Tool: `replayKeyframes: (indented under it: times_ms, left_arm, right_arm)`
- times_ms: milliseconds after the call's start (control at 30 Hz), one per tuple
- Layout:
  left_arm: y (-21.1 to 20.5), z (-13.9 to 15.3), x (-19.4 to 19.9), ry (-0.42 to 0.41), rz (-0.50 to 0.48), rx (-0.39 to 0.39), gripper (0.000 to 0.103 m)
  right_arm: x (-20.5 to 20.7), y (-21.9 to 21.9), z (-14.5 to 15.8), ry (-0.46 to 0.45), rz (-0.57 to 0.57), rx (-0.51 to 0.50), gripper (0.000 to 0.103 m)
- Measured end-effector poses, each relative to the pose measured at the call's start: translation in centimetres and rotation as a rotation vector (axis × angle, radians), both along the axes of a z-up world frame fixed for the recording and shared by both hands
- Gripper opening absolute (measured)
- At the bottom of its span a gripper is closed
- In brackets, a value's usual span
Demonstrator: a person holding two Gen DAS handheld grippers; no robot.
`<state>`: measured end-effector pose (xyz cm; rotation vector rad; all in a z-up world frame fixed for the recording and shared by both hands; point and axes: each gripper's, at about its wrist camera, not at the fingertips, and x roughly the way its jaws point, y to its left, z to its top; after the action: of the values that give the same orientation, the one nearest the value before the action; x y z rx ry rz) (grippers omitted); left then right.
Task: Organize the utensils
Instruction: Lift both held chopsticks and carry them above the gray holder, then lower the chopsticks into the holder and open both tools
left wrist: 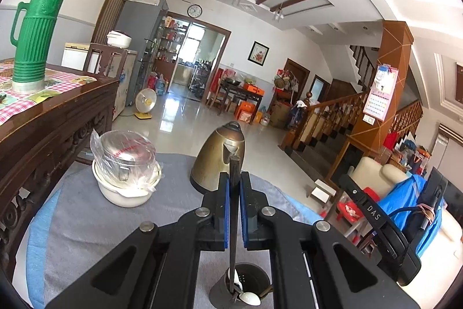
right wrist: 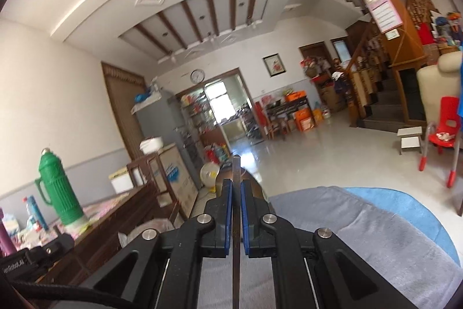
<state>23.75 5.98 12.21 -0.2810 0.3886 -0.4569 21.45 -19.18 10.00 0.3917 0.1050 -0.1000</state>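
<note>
At 6 o'clock, dark round utensil holder (left wrist: 241, 290) | left gripper (left wrist: 234, 184) clamps dark flat-handled utensil (left wrist: 233, 210) | right gripper (right wrist: 235, 190) clamps thin dark flat utensil (right wrist: 236, 193)

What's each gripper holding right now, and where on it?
The left gripper pinches a dark flat utensil handle along its upper shaft, lower end in the holder. The right gripper clamps a thin flat utensil near its top.

Table (left wrist: 86, 222): kettle (left wrist: 219, 161) at far edge; covered pot (left wrist: 127, 158) left of it, stacked on a bowl (left wrist: 121, 193).
Utensil holder (left wrist: 246, 284): near edge, below left gripper (left wrist: 234, 187); spoon (left wrist: 251, 298) inside.
Sideboard (left wrist: 58, 120): left of table; thermos (left wrist: 34, 34) on top.
Right gripper (right wrist: 235, 194): above table's near side.
</note>
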Motion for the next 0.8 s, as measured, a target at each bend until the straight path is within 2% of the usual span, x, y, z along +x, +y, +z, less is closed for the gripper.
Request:
replayKeyframes:
  times_ms: [467,567,667,800]
  left_arm:
    - [-0.1,-0.8,0.0,0.046,-0.091,0.057,0.007]
    - [0.3,-0.9,-0.2,0.057,-0.103,0.057,0.007]
    - [0.7,-0.9,-0.2,0.074,-0.121,0.053,0.007]
    - [1.5,-0.7,-0.6,0.080,-0.124,0.043,0.010]
  right_arm:
    - [0.2,1.2,-1.4,0.084,0.145,-0.082,0.006]
    - [0.3,1.3,-1.7,0.117,0.209,-0.089,0.006]
    - [0.6,1.0,-2.1,0.159,0.273,-0.063,0.007]
    - [0.5,0.2,-2.5,0.192,0.302,-0.005,0.007]
